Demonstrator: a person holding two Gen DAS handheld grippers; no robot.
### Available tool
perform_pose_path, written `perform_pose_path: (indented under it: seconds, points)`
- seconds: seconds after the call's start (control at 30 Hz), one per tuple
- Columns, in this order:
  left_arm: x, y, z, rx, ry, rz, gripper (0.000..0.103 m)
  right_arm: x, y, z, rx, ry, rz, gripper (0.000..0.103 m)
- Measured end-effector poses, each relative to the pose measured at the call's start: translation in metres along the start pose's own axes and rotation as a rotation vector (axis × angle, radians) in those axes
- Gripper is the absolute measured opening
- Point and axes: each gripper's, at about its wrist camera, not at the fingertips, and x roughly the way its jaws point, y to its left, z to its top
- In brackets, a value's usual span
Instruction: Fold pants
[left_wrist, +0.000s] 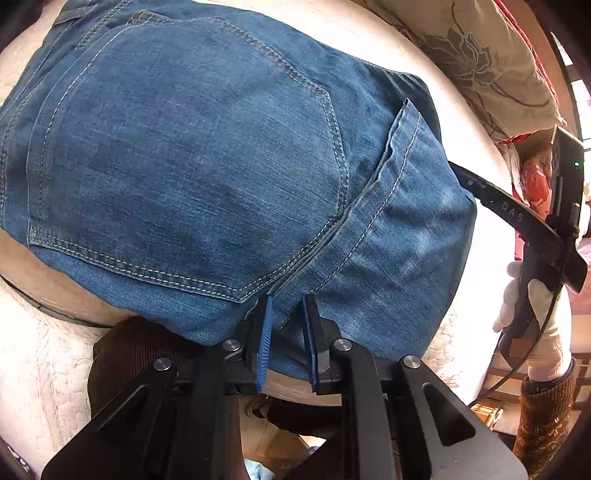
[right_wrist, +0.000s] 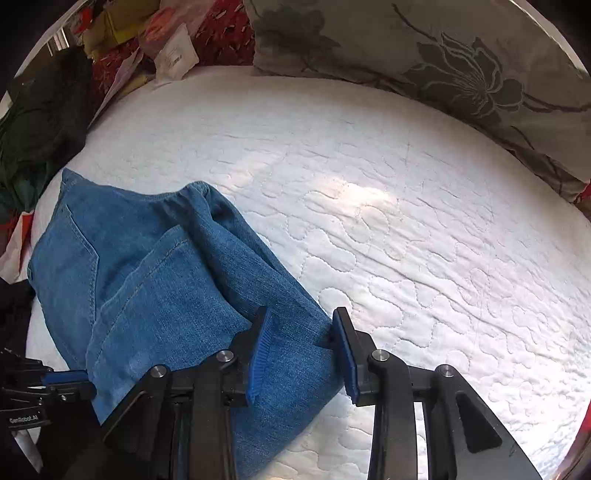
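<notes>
Fig. Folded jeans (left_wrist: 207, 158) on a bed, seen along both tongs.

Left tongs (left_wrist: 287, 338): ribbed blue pads on black plastic arms w/ round metal pivots; pads drawn in close, pinching a gathered edge of the jeans at the near end of the bundle. Directly ahead of these tongs the denim is mid-blue, twill-textured, w/ pale double topstitching; a five-sided back pocket (left_wrist: 177, 162) fills most of the view, and a thick seam runs diagonally from the pads up to the right. Fabric looks faded and paler right of the seam.

Right tongs (right_wrist: 303, 350): same build, pads spread apart w/ a clear gap. The folded denim edge lies between and below them; the pads do not press on it. The jeans (right_wrist: 155, 280) spread ahead and to the left of these tongs in soft layered folds; elastic-looking waistband at the far end.

Right of the right tongs: bare white quilted mattress cover (right_wrist: 424, 229), wavy stitched pattern, sunlit patch. Beyond it, a grey-beige pillow (right_wrist: 424, 59) w/ large dark flower print. Far left: heaped mixed clothes and papers (right_wrist: 122, 48).

In the left view, a white-gloved hand (left_wrist: 535, 314) w/ brown knit cuff grips the right tool's black handle, off to the right.
</notes>
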Motion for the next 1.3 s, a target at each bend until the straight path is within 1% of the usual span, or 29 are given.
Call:
perform_pose_path:
  seconds: [0.03, 0.1, 0.13, 0.17, 0.2, 0.23, 0.3, 0.37, 0.43, 0.47, 0.5, 0.53, 0.57, 0.6, 0.67, 0.7, 0.83, 0.93, 1.03, 1.1, 1.23, 1.3]
  points:
    - [-0.003, 0.007, -0.002, -0.001, 0.011, -0.007, 0.015, -0.011, 0.000, 0.004, 0.027, -0.030, 0.035, 0.037]
    - [-0.011, 0.021, -0.010, 0.007, 0.016, -0.030, 0.015, -0.033, 0.004, 0.012, 0.053, -0.086, 0.095, 0.038]
    - [-0.017, 0.028, -0.015, 0.007, 0.005, -0.039, 0.015, -0.040, 0.009, 0.017, 0.053, -0.095, 0.130, 0.038]
    - [-0.025, 0.032, -0.020, 0.003, -0.011, -0.049, 0.015, -0.044, 0.015, 0.020, 0.049, -0.097, 0.151, 0.038]
    - [-0.037, 0.045, -0.025, -0.013, -0.032, -0.061, 0.015, -0.046, 0.024, 0.025, 0.039, -0.092, 0.165, 0.038]
    - [-0.046, 0.058, -0.027, -0.044, -0.052, -0.083, 0.015, -0.046, 0.034, 0.029, 0.027, -0.080, 0.181, 0.039]
    - [-0.064, 0.091, -0.025, -0.139, -0.100, -0.143, 0.015, -0.039, 0.057, 0.037, 0.004, -0.053, 0.201, 0.040]
    - [-0.084, 0.136, -0.020, -0.248, -0.162, -0.194, 0.017, -0.029, 0.088, 0.044, -0.020, -0.022, 0.221, 0.041]
    - [-0.098, 0.178, -0.014, -0.378, -0.224, -0.234, 0.029, -0.018, 0.116, 0.048, -0.039, 0.001, 0.233, 0.041]
    - [-0.101, 0.195, -0.010, -0.441, -0.251, -0.265, 0.046, -0.013, 0.129, 0.052, -0.049, 0.012, 0.242, 0.043]
    - [-0.104, 0.215, -0.008, -0.504, -0.272, -0.292, 0.061, -0.007, 0.144, 0.055, -0.059, 0.025, 0.252, 0.043]
    - [-0.103, 0.229, -0.010, -0.565, -0.292, -0.318, 0.065, -0.002, 0.158, 0.058, -0.071, 0.037, 0.256, 0.043]
    - [-0.103, 0.245, -0.009, -0.605, -0.301, -0.353, 0.065, 0.002, 0.172, 0.057, -0.086, 0.051, 0.260, 0.045]
    - [-0.097, 0.255, -0.008, -0.633, -0.290, -0.392, 0.065, 0.008, 0.187, 0.059, -0.106, 0.067, 0.260, 0.046]
    - [-0.082, 0.262, -0.005, -0.679, -0.260, -0.458, 0.065, 0.019, 0.214, 0.067, -0.162, 0.090, 0.248, 0.049]
    - [-0.075, 0.264, -0.005, -0.693, -0.247, -0.478, 0.065, 0.025, 0.226, 0.072, -0.196, 0.106, 0.245, 0.051]
    - [-0.059, 0.261, -0.006, -0.712, -0.216, -0.519, 0.065, 0.051, 0.273, 0.091, -0.318, 0.156, 0.223, 0.052]
    - [-0.055, 0.259, -0.002, -0.726, -0.215, -0.524, 0.065, 0.071, 0.303, 0.103, -0.394, 0.185, 0.208, 0.054]
    - [-0.057, 0.263, 0.002, -0.727, -0.230, -0.509, 0.065, 0.088, 0.331, 0.110, -0.458, 0.203, 0.218, 0.056]
    - [-0.055, 0.264, 0.006, -0.737, -0.231, -0.506, 0.065, 0.099, 0.348, 0.114, -0.499, 0.213, 0.206, 0.062]
    - [-0.049, 0.263, 0.013, -0.742, -0.230, -0.492, 0.066, 0.123, 0.374, 0.117, -0.555, 0.241, 0.178, 0.063]
    - [-0.047, 0.263, 0.017, -0.756, -0.224, -0.488, 0.067, 0.126, 0.381, 0.117, -0.590, 0.235, 0.169, 0.062]
